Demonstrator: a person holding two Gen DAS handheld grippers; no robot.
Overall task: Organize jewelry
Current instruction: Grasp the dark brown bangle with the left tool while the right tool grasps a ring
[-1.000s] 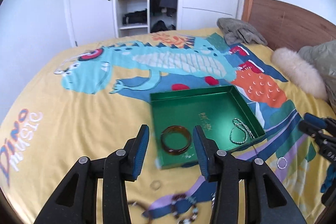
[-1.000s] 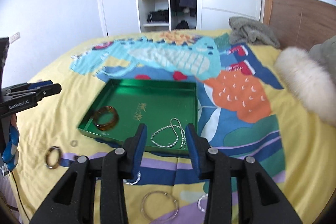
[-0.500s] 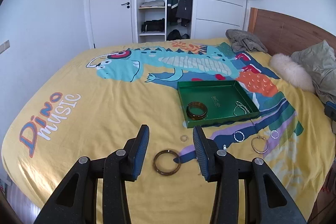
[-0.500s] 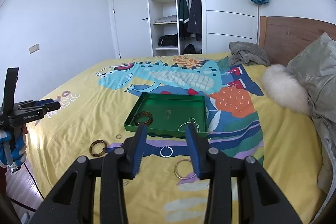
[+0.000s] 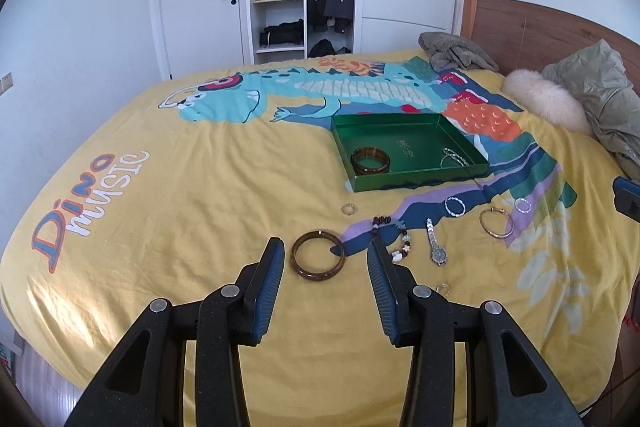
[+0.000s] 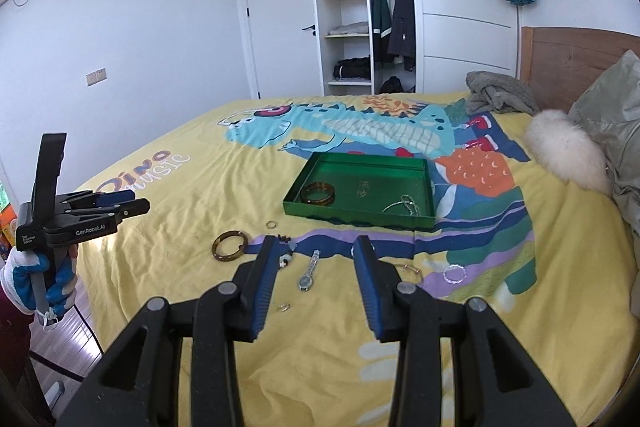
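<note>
Left wrist view, both grippers' fingers [image 5: 276,267] spread, empty, brown bangle [image 5: 317,261] perhaps just ahead.

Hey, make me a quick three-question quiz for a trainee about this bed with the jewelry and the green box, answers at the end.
1. True or false: the green box already holds a brown bangle and a silver chain.
2. Multiple choice: which piece lies on the bedspread framed between the left tongs in the left wrist view? A) the wristwatch B) a second brown bangle C) the small ring
3. Fill in: both the left tongs and the right tongs are ____ and hold nothing.

Key: 1 true; 2 B; 3 open.
</note>
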